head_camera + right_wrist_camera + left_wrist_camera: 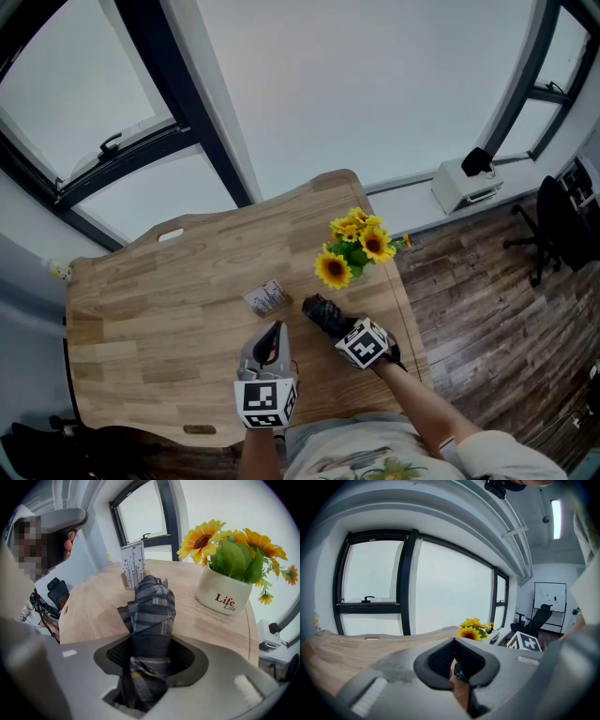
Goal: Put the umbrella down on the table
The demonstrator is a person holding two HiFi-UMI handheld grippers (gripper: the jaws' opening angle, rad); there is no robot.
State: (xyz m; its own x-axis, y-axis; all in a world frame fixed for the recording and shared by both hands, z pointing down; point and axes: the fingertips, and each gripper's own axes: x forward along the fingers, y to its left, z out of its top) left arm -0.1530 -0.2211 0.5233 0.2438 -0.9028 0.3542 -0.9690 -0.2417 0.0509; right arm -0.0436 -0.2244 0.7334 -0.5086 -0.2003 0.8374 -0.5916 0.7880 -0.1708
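folded dark plaid umbrella [152,604], wrapped tight, clamped between the right gripper [150,644] fingers; left gripper [453,645] fingers closed, empty.

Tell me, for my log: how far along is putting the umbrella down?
Done: the umbrella is over the table, beside the flowerpot. In hand: the right tongs clamp it; contact with the table is unclear. Remaining: lay it down, release.
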